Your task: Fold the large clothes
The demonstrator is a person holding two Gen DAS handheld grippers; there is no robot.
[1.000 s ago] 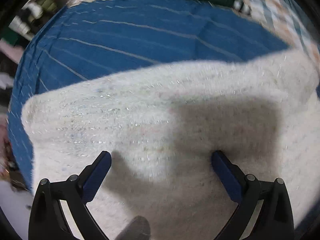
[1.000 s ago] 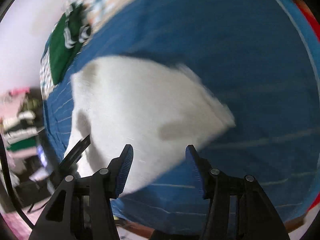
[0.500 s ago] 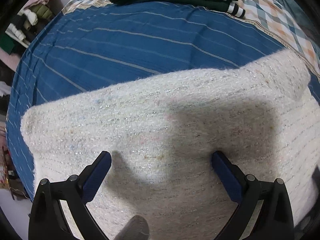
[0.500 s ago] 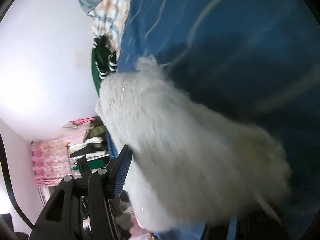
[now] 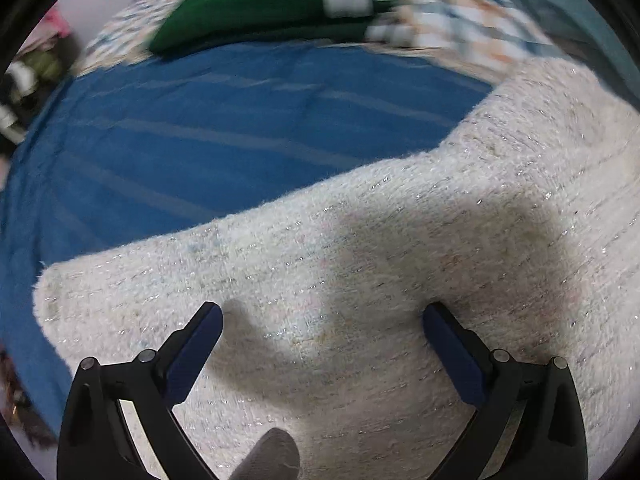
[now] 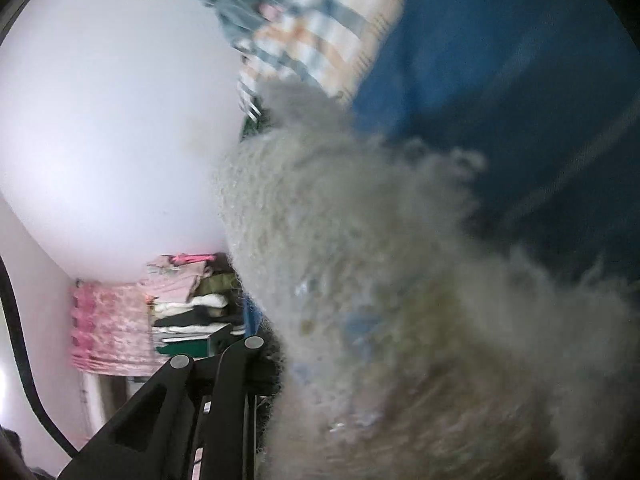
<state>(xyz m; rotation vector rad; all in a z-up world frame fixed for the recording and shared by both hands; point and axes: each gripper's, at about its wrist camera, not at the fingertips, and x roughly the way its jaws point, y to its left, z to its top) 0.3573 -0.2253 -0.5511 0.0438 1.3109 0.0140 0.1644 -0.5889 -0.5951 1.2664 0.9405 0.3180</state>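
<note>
The sweater (image 5: 360, 300) is white and fuzzy with little shiny threads. It lies on the blue bed (image 5: 220, 140). In the left view it fills the bottom and the right side, from about 8 o'clock round to 2 o'clock. A green top (image 5: 256, 4) lies far off at 12 o'clock, beside a checked cloth (image 5: 448, 20), so it is out of the way.

The left gripper (image 5: 322, 322) points down at the sweater. Its two blue pads are spread wide apart and nothing sits between them. It is let go, not pinching. I think it waits over the flat part so it can press or grab when the fold comes over.

The right gripper (image 6: 224, 400) shows only one black finger, at 7 o'clock in its view. The other finger is hidden behind fluff. The sweater (image 6: 380, 300) is right up against the camera and fills the view from 6 o'clock to 3 o'clock. The jaws are closing, and the fuzzy cloth looks to be bunched right where they meet. I think they are catching an edge of it, but I cannot tell if the pads press on it yet. The picture is blurry.

A wall (image 6: 100, 120) and a pile of clothes (image 6: 188, 304) show at 9 o'clock.

The fold looks to be just starting. The fluff is thick, so it may slip out of a weak pinch.
</note>
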